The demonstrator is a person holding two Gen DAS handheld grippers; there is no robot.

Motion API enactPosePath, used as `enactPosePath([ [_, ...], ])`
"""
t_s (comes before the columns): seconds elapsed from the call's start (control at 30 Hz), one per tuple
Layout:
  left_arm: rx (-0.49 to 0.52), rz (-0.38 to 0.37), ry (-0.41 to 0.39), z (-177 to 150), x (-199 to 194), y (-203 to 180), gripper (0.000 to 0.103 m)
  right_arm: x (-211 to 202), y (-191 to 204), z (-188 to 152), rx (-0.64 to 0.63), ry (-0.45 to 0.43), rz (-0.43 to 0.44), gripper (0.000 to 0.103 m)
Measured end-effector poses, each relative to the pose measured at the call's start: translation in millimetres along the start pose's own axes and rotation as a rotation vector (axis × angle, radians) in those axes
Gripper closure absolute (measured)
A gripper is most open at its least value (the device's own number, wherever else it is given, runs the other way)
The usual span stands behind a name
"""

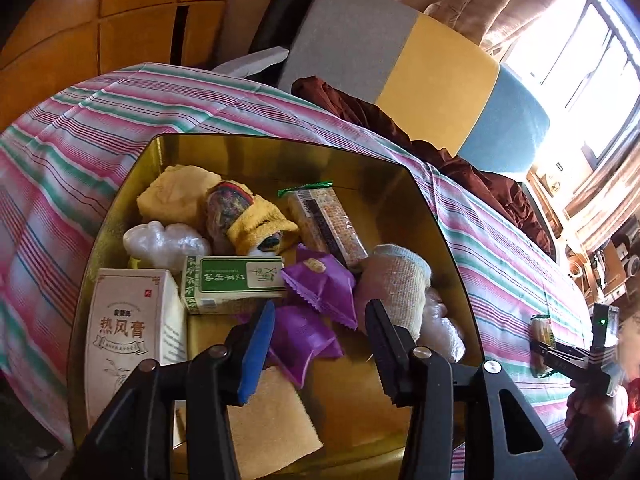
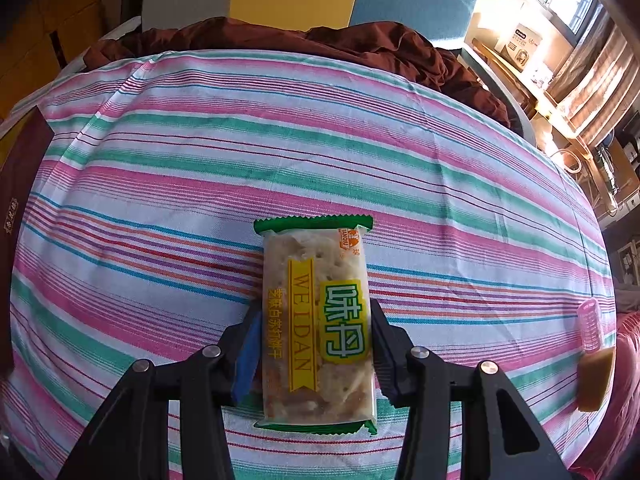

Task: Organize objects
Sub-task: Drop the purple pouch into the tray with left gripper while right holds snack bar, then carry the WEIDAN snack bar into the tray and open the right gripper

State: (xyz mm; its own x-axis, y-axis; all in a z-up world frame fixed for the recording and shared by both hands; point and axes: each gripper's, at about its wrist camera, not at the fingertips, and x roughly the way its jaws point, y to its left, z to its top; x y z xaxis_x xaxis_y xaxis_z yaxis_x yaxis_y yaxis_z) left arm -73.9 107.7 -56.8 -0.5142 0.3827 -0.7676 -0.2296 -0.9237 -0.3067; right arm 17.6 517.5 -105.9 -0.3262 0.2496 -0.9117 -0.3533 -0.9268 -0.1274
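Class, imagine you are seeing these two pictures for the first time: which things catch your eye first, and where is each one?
The gold tin crammed with small items sits on the striped cloth, two purple packets right ahead of the open left gripper. In the right wrist view, the right gripper clasps a green-edged cracker packet lying on the same cloth.

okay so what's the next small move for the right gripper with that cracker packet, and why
Probably lift it. The right gripper is closed on the green-edged clear cracker packet, which lies on the striped cloth, while the gold tin box already holds similar items.
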Motion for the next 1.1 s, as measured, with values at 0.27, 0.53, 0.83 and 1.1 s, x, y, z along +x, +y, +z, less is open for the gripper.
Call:
enactPosePath([
  [0.27,0.075,0.099,-0.089,-11,-37,8,0.039,-31,41,0,-0.011,-0.036,0.196,0.054],
  [0.53,0.1,0.163,-0.159,-14,-65,12,0.026,-107,150,8,-0.167,-0.205,0.42,0.054],
  [0.83,0.091,0.216,-0.195,-19,-82,20,0.011,-111,250,2,-0.31,-0.223,0.477,0.054],
  [1.1,0.08,0.275,-0.234,-23,-91,27,0.0,-98,266,-12,-0.325,-0.18,0.453,0.053],
])
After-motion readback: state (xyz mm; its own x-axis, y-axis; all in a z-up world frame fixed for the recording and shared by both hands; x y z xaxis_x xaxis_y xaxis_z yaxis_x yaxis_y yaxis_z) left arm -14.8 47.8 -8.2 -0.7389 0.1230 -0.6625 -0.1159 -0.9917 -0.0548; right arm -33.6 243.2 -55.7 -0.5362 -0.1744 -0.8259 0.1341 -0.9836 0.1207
